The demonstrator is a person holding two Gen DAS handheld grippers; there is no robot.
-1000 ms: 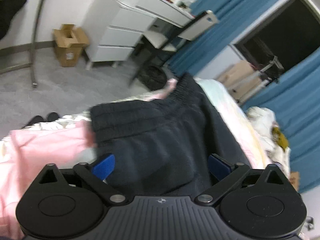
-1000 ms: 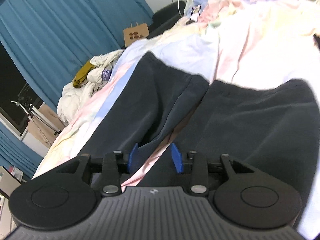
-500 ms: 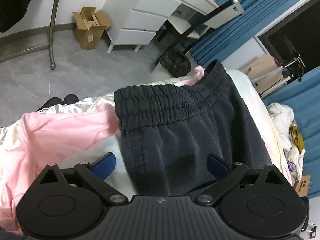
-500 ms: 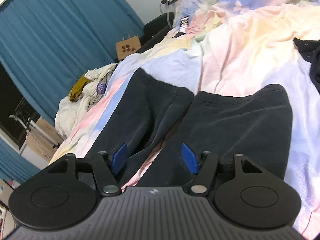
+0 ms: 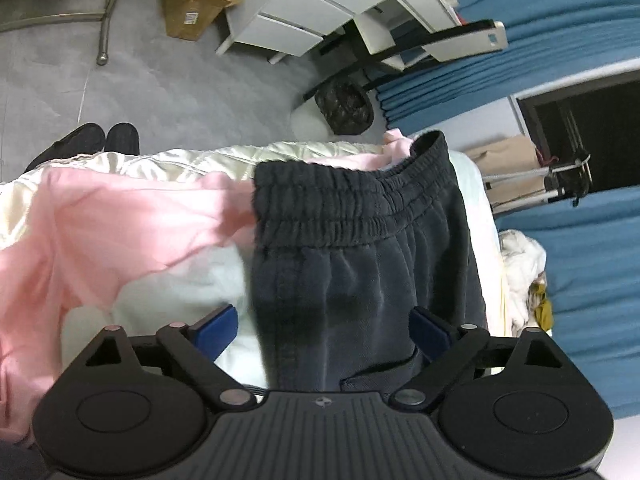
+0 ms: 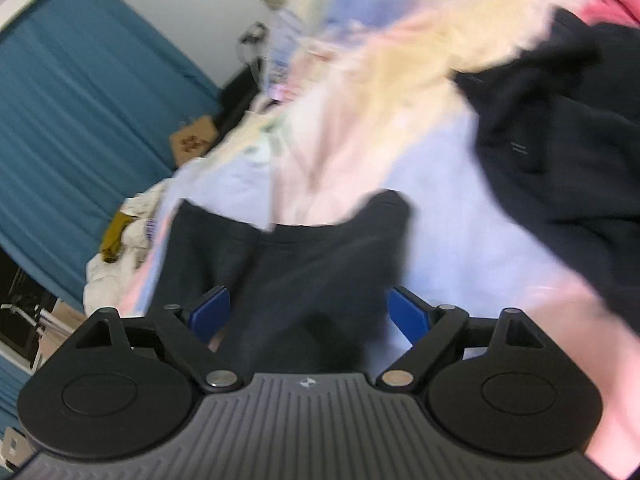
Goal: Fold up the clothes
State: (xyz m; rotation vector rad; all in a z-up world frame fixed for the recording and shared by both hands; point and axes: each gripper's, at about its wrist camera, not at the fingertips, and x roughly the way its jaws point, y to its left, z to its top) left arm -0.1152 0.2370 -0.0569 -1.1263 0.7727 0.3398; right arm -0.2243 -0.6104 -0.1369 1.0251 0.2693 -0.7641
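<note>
Left wrist view, from left to right: a pink garment (image 5: 120, 220) lies rumpled over the near left part of the bed (image 5: 188, 280), with a cream quilted cover (image 5: 200, 160) showing beyond it along the bed's edge. A pair of dark shoes (image 5: 92, 140) sits on the grey floor (image 5: 180, 80) just past that edge, and a cardboard box (image 5: 196, 0) stands further back beside a white drawer unit (image 5: 304, 12). The left hand-held gripper (image 5: 322, 330) is spread wide, its blue pads well apart and holding nothing. Between them lie the dark sweatpants (image 5: 360, 260), flat on the bed, the gathered elastic waistband (image 5: 340, 204) pointing away from the camera. A dark basket (image 5: 344, 106) stands on the floor behind the waistband. To the right, blue curtains (image 5: 592, 260) hang beside a dark window, and a heap of white cloth (image 5: 520, 256) lies off the bed's right side.

Right wrist view is blurred. On the left hangs a blue curtain (image 6: 80, 120), with crumpled white cloth (image 6: 116, 256) below it. The right hand-held gripper (image 6: 308, 312) is also wide apart and empty. The sweatpants' two legs (image 6: 304, 264) stretch away from it, side by side on a pastel patterned sheet (image 6: 360, 120), their hems at the far end. Further right, another dark garment (image 6: 560, 140) lies on the sheet, apart from the sweatpants.
</note>
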